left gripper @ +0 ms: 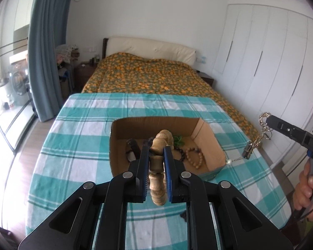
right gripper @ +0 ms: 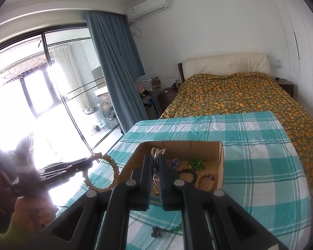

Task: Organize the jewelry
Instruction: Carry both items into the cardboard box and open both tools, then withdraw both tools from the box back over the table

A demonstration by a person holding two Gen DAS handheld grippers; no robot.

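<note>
Left gripper (left gripper: 156, 162) is clamped on a wooden bead bracelet (left gripper: 157, 166), held between its pads above the near wall of the cardboard box (left gripper: 208, 141). Right gripper (right gripper: 155, 173) is closed on a silver chain (right gripper: 156, 156) over the box. Checked tablecloth (left gripper: 83, 125) beneath; bed (left gripper: 148, 77) beyond.

Teal-and-white checks, tan beads, orange-dotted bedding

The surface (left gripper: 89, 129) wears a teal-and-white plaid cloth; the cardboard box (left gripper: 204, 139) is plain brown; the wooden bead bracelet (left gripper: 157, 162) pale tan; the bedspread (right gripper: 240, 95) olive green with orange spots, possibly flowers; the curtain (right gripper: 114, 66) dusty blue.
</note>
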